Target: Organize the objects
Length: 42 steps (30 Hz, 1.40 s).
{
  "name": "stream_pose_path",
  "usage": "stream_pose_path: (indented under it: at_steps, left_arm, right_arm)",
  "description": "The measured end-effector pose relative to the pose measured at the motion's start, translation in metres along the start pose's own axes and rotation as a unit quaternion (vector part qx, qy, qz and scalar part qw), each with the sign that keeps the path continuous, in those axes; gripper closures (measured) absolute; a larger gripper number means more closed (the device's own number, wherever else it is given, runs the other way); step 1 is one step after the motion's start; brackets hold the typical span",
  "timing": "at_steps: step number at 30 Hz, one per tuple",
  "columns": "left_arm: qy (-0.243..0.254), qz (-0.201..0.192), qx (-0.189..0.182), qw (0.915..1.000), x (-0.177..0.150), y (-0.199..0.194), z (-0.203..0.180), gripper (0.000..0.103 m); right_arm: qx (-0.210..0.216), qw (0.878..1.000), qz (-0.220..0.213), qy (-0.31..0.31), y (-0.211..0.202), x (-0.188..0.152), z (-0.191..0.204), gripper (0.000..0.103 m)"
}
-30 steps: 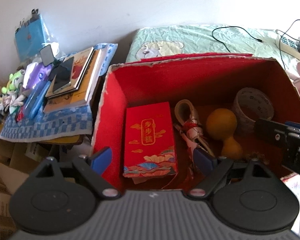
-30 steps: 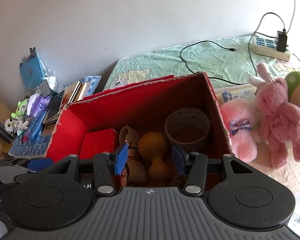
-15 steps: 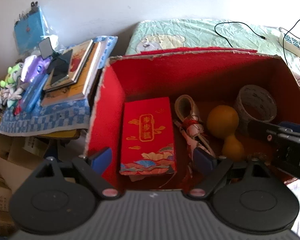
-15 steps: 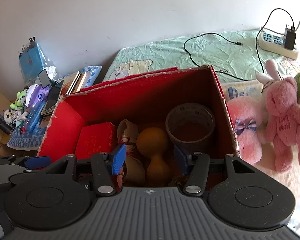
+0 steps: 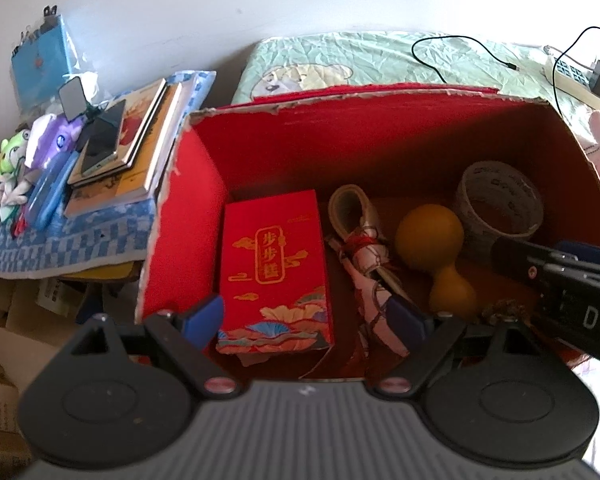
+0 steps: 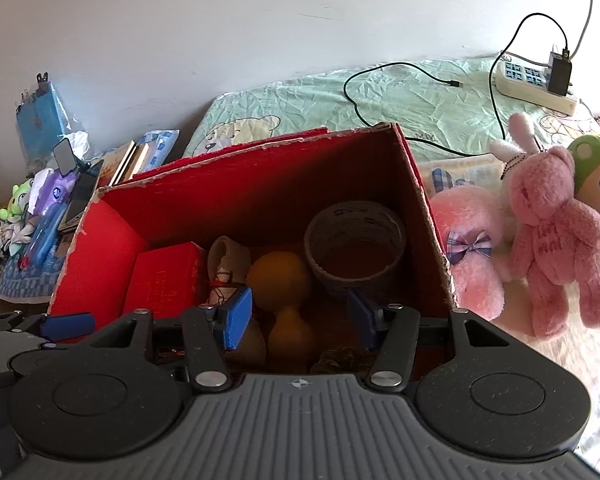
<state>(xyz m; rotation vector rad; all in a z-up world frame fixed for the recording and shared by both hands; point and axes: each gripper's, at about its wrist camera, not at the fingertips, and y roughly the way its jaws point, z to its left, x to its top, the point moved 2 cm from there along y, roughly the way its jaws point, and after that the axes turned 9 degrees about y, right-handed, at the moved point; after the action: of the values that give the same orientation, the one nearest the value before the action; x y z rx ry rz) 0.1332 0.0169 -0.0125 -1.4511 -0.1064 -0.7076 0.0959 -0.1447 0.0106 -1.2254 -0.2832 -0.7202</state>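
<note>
Both tongs hang open and empty over the red box [image 5: 188, 216]: left tongs [image 5: 306, 318] above the red packet [image 5: 274, 268], right tongs [image 6: 300, 316] above the gourd [image 6: 280, 280]. The dark lump [image 6: 340, 358] near the gourd is hard to identify.

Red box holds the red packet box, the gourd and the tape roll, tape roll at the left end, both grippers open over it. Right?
Not quite. The tape roll sits at the right end of the red box, as the left wrist view shows; the red packet box is at the left, the gourd between. Left gripper and right gripper are open.
</note>
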Motion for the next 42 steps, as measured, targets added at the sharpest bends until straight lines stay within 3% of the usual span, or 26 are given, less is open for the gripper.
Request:
stream_pose_path:
  at_steps: [14, 42]
  left_arm:
    - [-0.004, 0.004, 0.015, 0.9999, 0.000, 0.005, 0.002, 0.015]
    - [-0.001, 0.019, -0.004, 0.9998, 0.000, 0.021, 0.001, 0.015]
  right_arm:
    - [-0.009, 1.000, 0.000, -0.007, 0.006, 0.000, 0.001, 0.047]
    - [-0.013, 1.000, 0.013, -0.010, 0.018, 0.002, 0.003, 0.047]
